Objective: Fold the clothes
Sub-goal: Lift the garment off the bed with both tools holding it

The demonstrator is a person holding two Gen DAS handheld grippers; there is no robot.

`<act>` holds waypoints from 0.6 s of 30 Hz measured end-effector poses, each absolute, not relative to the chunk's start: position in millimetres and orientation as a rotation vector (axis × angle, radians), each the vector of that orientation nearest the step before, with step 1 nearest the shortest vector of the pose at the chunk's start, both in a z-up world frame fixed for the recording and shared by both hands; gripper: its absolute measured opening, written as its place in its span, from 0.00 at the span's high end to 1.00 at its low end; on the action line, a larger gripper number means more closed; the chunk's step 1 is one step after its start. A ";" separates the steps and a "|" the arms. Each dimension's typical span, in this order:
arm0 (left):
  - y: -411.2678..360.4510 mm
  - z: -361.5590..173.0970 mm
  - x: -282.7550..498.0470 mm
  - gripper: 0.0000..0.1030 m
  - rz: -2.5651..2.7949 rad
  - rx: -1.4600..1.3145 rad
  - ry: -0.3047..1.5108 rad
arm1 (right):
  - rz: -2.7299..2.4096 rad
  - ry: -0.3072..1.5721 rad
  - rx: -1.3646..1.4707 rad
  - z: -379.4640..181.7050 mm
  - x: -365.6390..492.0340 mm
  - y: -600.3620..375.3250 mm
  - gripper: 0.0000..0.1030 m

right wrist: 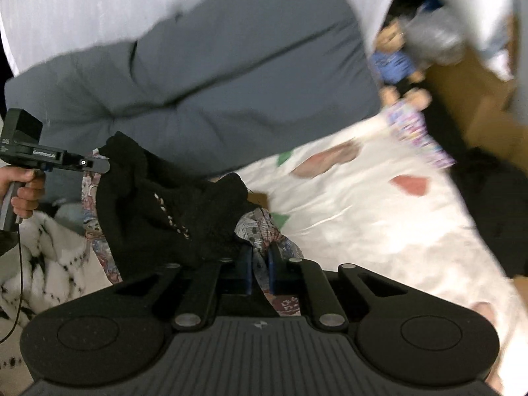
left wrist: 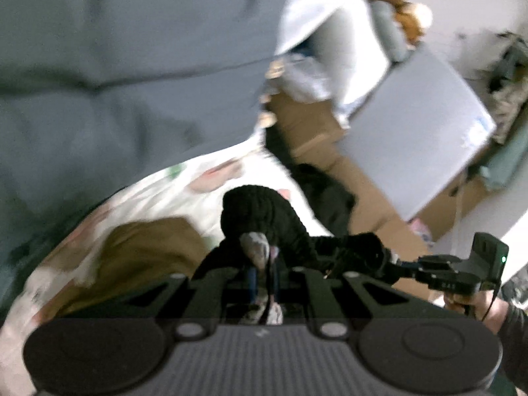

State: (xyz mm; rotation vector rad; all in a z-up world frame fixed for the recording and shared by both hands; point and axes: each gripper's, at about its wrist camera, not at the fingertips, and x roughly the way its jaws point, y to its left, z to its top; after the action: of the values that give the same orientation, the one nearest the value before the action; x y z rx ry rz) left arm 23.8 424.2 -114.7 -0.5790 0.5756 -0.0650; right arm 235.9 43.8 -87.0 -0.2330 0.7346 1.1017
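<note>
Left wrist view and right wrist view, same moment. The left gripper (left wrist: 262, 264) has its 2 jaws drawn almost together on a bunched edge of the black knitted garment (left wrist: 260, 217), whose patterned lining (left wrist: 255, 247) shows grey and pink where it is pinched. The right gripper (right wrist: 260, 264) is likewise nearly closed, its blue pads (right wrist: 247, 274) clamping a fold of the same printed lining (right wrist: 264, 231); the black knit (right wrist: 158, 204) hangs to the left of that grip. No gap is visible between either pair of jaws beyond the cloth itself.

The garment hangs between the 2 grippers, raised off the bed, above the white bedsheet (right wrist: 363, 217) printed with red and green shapes. In the right wrist view the left gripper (right wrist: 105, 165) appears at the left edge, held by a hand (right wrist: 24, 191) on its grip, with its tip at the upper corner of the black cloth. In the left wrist view the right gripper (left wrist: 392, 260) appears at the lower right, gripping the other end of the cloth.

Behind the garment lies a grey-blue quilt (right wrist: 231, 76). A brown cloth (left wrist: 145, 250) lies on the sheet in the left wrist view. A white fleecy blanket with black marks (right wrist: 43, 254) lies at lower left of the right wrist view. A doll in blue (right wrist: 392, 62) sits beyond the bed edge, and cardboard boxes (left wrist: 316, 145) stand beside the bed. Both views are blurred.
</note>
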 end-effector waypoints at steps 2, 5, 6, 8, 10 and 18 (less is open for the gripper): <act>410.8 -88.2 33.5 0.92 -0.102 -0.548 0.548 | 1.061 0.686 -0.210 -58.9 224.2 15.7 0.91; 393.2 -47.7 45.7 0.92 -0.140 -0.499 0.508 | 1.014 0.623 -0.179 -24.5 211.5 -15.6 0.91; 387.1 -33.7 49.8 0.92 -0.151 -0.482 0.497 | 1.000 0.602 -0.169 -13.5 207.2 -25.7 0.91; 371.0 1.5 60.0 0.92 -0.174 -0.433 0.474 | 0.965 0.546 -0.141 14.5 196.4 -51.7 0.92; 355.7 27.0 66.2 0.92 -0.191 -0.393 0.462 | 0.939 0.506 -0.121 35.9 189.6 -71.4 0.92; 286.4 121.3 97.2 0.92 -0.301 -0.301 0.394 | 0.798 0.358 -0.034 126.4 168.0 -144.2 0.92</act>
State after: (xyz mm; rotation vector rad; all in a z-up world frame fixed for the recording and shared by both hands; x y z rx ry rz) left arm 97.2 286.4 121.3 -0.3013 0.3936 -0.3013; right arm 168.0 -144.2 126.4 -0.0345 0.3579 0.7980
